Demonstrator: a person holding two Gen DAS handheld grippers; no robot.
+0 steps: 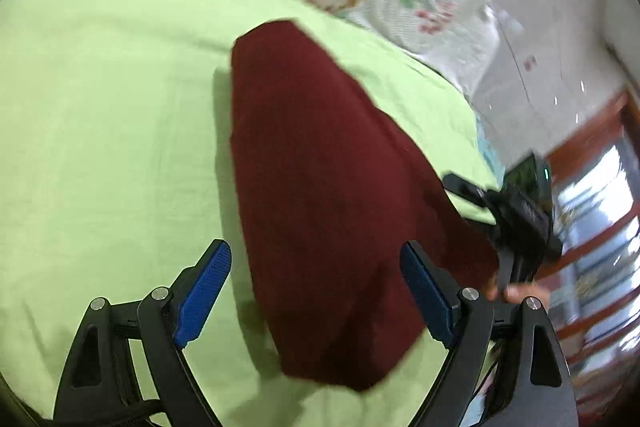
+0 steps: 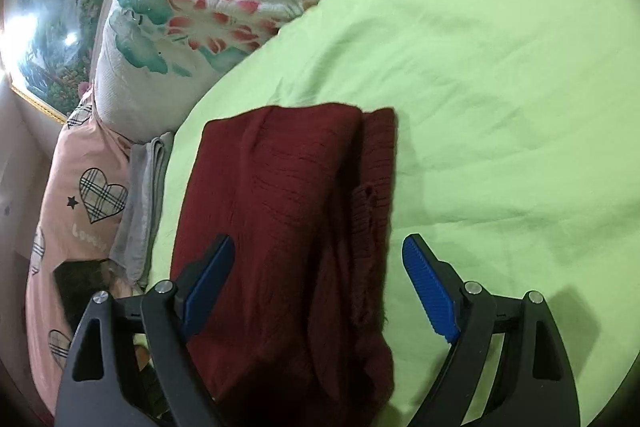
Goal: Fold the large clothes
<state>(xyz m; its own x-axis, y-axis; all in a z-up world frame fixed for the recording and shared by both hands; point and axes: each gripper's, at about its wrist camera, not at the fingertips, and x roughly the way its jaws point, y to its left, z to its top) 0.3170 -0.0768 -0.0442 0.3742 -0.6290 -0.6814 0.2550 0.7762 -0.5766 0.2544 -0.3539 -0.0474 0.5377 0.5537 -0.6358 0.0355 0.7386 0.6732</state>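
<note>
Both claws gape, gripping nothing — folded maroon sweater (image 2: 288, 227) on green sheet (image 2: 500, 107), floral pillow (image 2: 192, 7) beyond.

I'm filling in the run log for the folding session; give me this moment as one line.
garment: dark red sweater folded, lying on green sheet | left gripper: open, holds nothing | right gripper: open, holds nothing

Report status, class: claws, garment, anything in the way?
Left claw open, right claw open. Red sweater folded on green sheet, released. Nothing in the way.
</note>
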